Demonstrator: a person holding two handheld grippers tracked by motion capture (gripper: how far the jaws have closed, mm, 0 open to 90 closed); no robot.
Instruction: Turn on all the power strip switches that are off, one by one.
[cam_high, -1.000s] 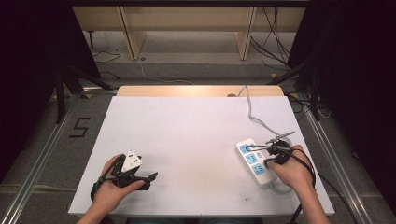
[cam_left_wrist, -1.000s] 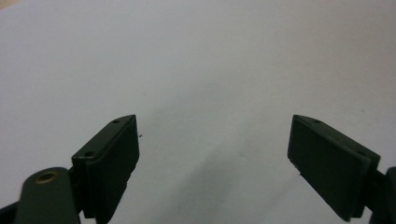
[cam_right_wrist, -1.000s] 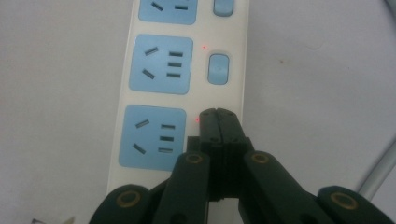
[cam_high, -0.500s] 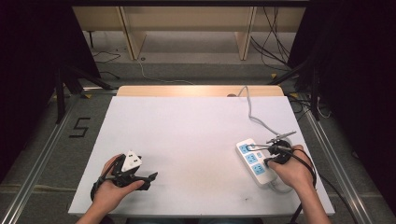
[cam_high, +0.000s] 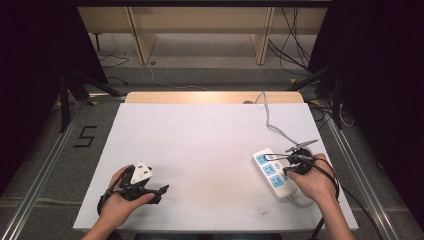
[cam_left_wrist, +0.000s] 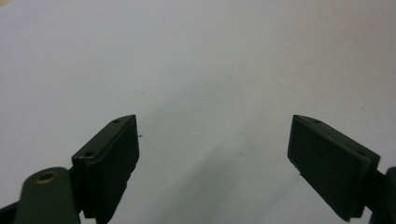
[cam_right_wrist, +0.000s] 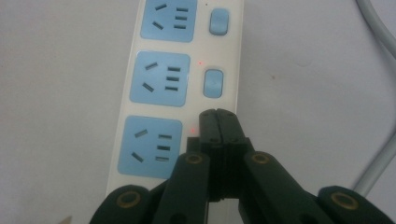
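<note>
A white power strip (cam_high: 272, 172) with three blue sockets lies at the table's right; its grey cable (cam_high: 267, 117) runs off toward the back edge. In the right gripper view the strip (cam_right_wrist: 154, 84) shows blue rocker switches (cam_right_wrist: 212, 83) and small red lights beside the sockets. My right gripper (cam_right_wrist: 218, 120) is shut, its tips together over the strip next to the nearest socket, where a switch would sit; whether they touch is unclear. In the high view that gripper (cam_high: 290, 161) hovers on the strip's right side. My left gripper (cam_left_wrist: 212, 144) stands open over bare table at the front left (cam_high: 157, 192).
The white table top (cam_high: 200, 150) stretches between the two hands. A wooden board (cam_high: 215, 97) lies along the far edge. Metal rails (cam_high: 45, 165) run down both sides of the table, and cables lie on the floor behind it.
</note>
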